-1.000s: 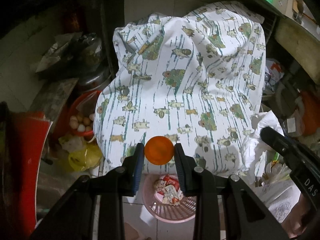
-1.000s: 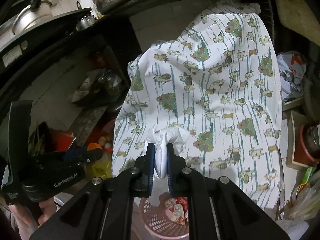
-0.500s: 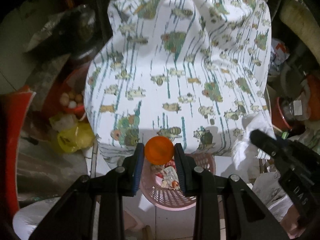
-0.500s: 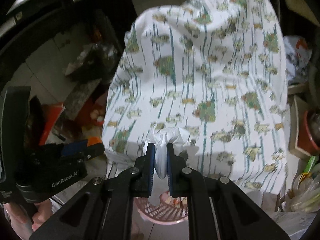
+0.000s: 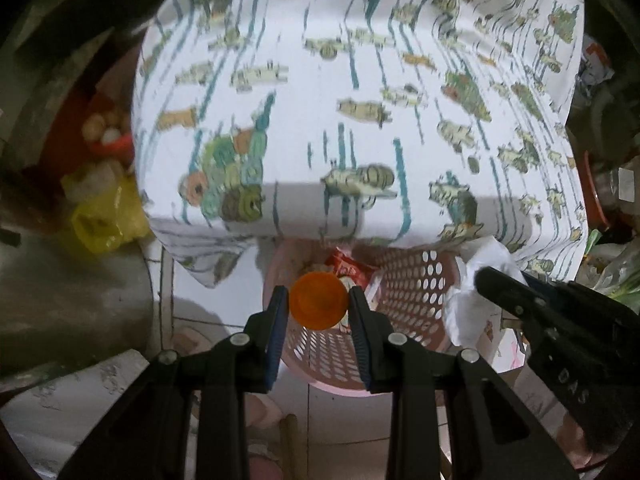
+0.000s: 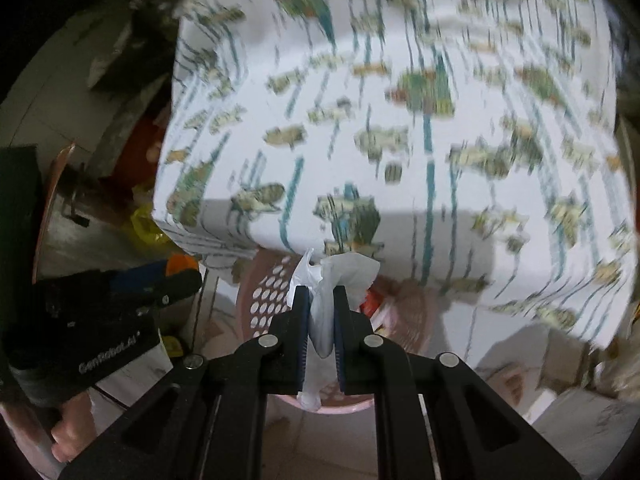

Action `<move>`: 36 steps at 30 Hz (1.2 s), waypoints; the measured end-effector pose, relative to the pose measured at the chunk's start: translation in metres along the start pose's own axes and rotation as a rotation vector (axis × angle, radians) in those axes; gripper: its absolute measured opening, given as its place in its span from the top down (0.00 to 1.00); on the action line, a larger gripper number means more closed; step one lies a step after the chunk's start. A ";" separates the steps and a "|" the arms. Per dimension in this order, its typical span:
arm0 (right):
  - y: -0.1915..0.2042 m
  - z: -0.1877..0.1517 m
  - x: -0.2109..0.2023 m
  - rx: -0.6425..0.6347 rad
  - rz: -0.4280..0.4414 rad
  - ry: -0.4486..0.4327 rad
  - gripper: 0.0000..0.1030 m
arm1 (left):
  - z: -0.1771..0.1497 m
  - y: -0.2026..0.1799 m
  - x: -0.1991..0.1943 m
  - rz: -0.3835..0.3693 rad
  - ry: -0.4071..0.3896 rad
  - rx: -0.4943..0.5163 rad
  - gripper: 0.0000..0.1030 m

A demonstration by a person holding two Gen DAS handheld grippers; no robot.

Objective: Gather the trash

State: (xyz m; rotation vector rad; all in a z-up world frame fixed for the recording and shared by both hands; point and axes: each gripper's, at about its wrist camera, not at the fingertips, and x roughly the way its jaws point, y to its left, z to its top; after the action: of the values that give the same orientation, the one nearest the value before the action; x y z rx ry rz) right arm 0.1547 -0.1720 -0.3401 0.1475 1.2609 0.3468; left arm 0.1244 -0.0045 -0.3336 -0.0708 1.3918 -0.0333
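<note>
My left gripper (image 5: 318, 300) is shut on a round orange cap (image 5: 318, 300) and hangs over the pink perforated basket (image 5: 416, 300), which holds red and white wrappers (image 5: 344, 268). My right gripper (image 6: 321, 304) is shut on a crumpled white tissue (image 6: 340, 272), also above the pink basket (image 6: 264, 300). The right gripper shows in the left wrist view at the right (image 5: 496, 280), with the white tissue (image 5: 476, 300) by the basket's rim. In the right wrist view, the left gripper (image 6: 176, 276) appears at the left, a hand beneath it.
A white cloth with green and teal prints (image 5: 360, 100) drapes over a bulky object right behind the basket. A yellow plastic bag (image 5: 104, 220) and a red bowl of eggs (image 5: 108, 136) lie to the left. Clutter and bags (image 5: 612, 264) crowd the right side. Tiled floor (image 5: 344, 420) lies below.
Both grippers have dropped and tilted downward with their loads. The pink basket, earlier small and low in view, now sits large right under the fingers.
</note>
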 end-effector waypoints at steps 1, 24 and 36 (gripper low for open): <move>-0.004 0.000 0.007 0.018 0.003 0.016 0.88 | -0.001 -0.001 0.004 0.007 0.010 0.005 0.73; -0.036 -0.007 0.044 0.167 -0.039 0.092 0.38 | -0.013 -0.004 0.036 0.019 0.099 0.004 0.32; 0.002 -0.004 -0.053 0.039 -0.112 -0.182 0.31 | -0.015 0.003 -0.057 0.018 -0.157 0.008 0.28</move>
State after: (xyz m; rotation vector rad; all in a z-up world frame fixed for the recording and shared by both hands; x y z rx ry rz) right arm 0.1367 -0.1883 -0.2926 0.1377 1.0911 0.2069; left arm 0.0992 0.0017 -0.2808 -0.0531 1.2356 -0.0181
